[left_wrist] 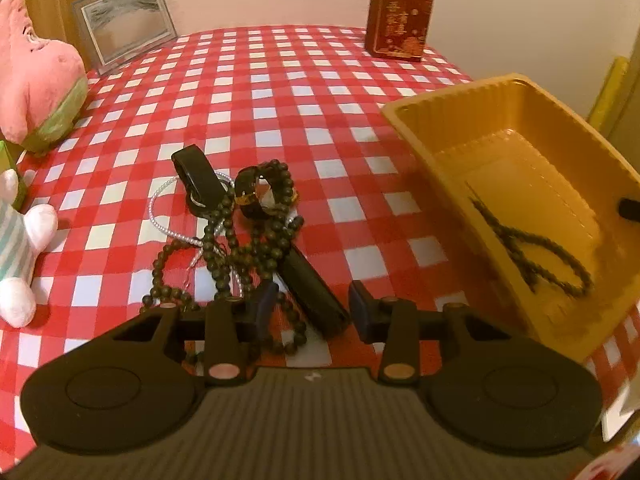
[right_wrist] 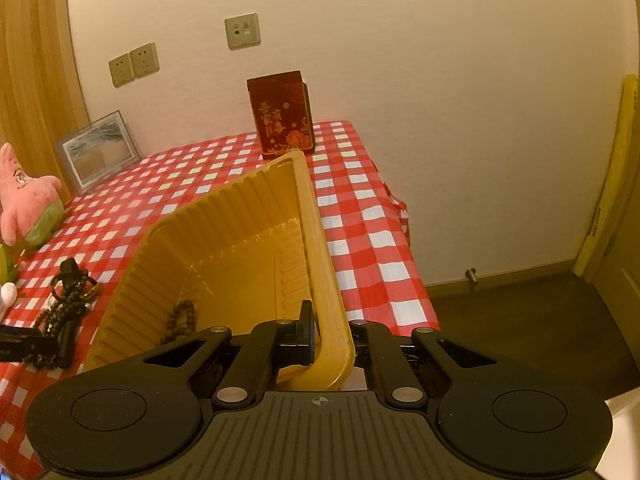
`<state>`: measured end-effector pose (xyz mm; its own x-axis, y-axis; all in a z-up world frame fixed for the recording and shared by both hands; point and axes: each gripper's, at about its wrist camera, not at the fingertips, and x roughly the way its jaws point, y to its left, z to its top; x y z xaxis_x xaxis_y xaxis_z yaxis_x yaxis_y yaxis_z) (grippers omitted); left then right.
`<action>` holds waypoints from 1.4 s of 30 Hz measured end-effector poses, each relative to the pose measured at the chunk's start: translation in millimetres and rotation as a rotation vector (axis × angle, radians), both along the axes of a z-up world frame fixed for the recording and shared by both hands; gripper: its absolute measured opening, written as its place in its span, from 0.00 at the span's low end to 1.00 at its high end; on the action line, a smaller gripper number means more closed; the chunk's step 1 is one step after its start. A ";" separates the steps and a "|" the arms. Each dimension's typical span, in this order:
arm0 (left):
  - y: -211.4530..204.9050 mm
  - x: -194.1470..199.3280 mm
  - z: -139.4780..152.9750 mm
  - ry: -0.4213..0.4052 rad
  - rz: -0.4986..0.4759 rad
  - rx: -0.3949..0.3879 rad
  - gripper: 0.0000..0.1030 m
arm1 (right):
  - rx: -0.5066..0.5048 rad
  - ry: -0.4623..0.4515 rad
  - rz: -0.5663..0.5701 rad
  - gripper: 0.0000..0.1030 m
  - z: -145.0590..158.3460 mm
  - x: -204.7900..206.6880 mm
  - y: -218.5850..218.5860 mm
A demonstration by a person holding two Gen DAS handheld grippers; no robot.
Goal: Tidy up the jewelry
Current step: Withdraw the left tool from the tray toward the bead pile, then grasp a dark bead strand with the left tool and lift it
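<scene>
Jewelry pile (left_wrist: 236,236) lies mid-table on checked cloth (left_wrist: 280,92), left of yellow tray (left_wrist: 436,152); 1 bead bracelet (left_wrist: 536,252) already in tray.

We judge current step: picking next piece from pile. Black strap (left_wrist: 312,292) sits between our left gripper (left_wrist: 314,310) fingers, jaws part-open, pads not yet pressing.

To do well: we centre on strap alone, keep clear of tangled bead strands, close firmly, lift slowly.

Left gripper tilts steeply down over pile's near edge. Right gripper (right_wrist: 332,340) clamped on tray's near rim, tilting tray up, steady.
</scene>
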<state>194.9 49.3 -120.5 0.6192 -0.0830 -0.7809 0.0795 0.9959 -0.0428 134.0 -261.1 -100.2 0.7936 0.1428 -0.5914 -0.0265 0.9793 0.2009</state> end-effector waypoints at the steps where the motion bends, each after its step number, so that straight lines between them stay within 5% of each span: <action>1: -1.1 3.9 -2.3 0.004 0.000 -0.001 0.33 | 0.001 0.001 -0.001 0.06 -0.4 0.2 -0.4; 10: -13.5 14.1 -9.2 -0.003 -0.114 0.014 0.18 | 0.000 0.005 -0.005 0.05 -1.4 1.0 -0.3; 29: -18.1 17.7 -19.1 0.059 -0.129 -0.004 0.19 | -0.011 -0.013 -0.025 0.06 2.0 -4.3 7.6; 42: -17.3 5.7 25.6 -0.041 -0.143 -0.043 0.19 | -0.048 -0.036 -0.003 0.05 6.5 -8.8 13.9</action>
<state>200.6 32.0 -94.9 0.6297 -0.2051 -0.7493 0.2229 0.9717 -0.0786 125.2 -247.2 -93.6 0.8146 0.1125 -0.5690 -0.0297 0.9878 0.1529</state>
